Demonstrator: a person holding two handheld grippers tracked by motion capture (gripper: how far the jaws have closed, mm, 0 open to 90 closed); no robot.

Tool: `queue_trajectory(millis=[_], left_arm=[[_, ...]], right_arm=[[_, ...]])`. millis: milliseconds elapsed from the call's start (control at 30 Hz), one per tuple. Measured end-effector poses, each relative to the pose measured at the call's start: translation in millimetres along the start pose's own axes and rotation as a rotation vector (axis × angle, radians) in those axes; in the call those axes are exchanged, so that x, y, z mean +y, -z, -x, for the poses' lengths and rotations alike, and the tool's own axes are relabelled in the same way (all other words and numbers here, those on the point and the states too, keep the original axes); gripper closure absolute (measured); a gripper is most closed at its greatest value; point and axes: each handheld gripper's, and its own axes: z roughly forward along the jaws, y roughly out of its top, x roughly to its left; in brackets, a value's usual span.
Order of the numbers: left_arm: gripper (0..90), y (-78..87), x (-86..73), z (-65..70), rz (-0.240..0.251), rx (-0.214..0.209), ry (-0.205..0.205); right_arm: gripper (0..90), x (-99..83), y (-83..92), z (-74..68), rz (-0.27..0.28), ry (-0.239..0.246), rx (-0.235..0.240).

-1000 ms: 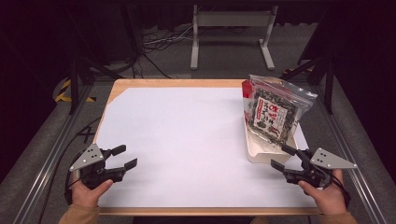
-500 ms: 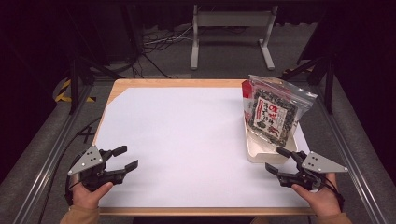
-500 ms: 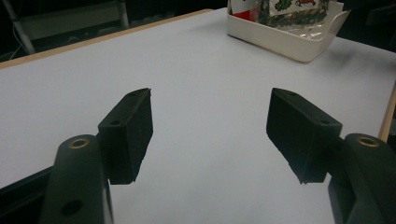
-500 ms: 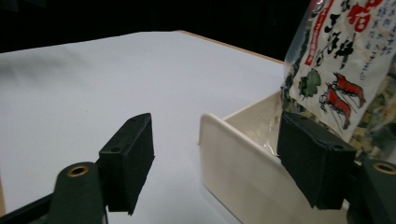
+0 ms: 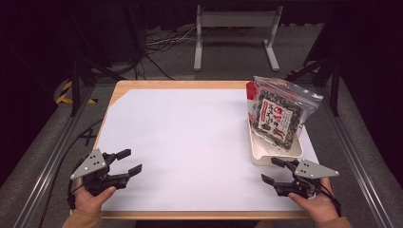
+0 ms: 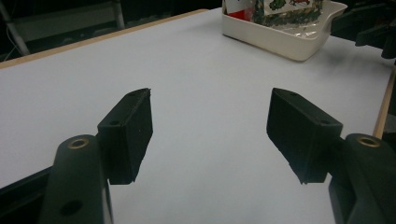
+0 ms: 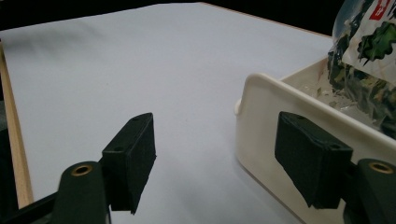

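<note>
A: Logged at table [image 5: 190,137], white sheet over wooden top. Left gripper [image 5: 127,167] low at near-left corner, jaws wide apart, nothing between them. Confirmed in left gripper view [image 6: 210,135]: bare sheet between the pads.

B: Right gripper [image 5: 274,171] at near right, just short of the tray [image 5: 275,156]. Jaws also spread, empty. In right gripper view [image 7: 224,154] one jaw over bare sheet, the other level with the tray's near wall [image 7: 299,121]; contact with the wall not certain from here.

A: Location of the likely target?

B: Snack bag [image 5: 278,111], clear film with dark leafy contents and a printed red-and-white label. Standing tilted in the cream tray on the right side of the table, lower end down in the tray, top leaning up and away toward the far edge. Also seen close at the right edge of the right gripper view [image 7: 364,60].

A: Handling estimate?

B: Judged light. Film soft and crinkly, probably slick; contents look brittle, so no hard squeeze across the belly. Best hold judged to be the flat sealed top edge, or a side seam, pinched flat.

A: Tray?

B: Looks like rigid plastic, shallow, with a small lip at the near end. Likely to slide on the sheet if nudged.
</note>
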Motion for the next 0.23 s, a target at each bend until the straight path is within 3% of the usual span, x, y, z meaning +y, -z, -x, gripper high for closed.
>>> queue_trajectory(millis=[233], left_arm=[[32.2,-0.1,0.0,0.7,-0.005,0.001,-0.002]], right_arm=[[29.5,-0.6,-0.3,0.9,0.007,-0.004,-0.002]])
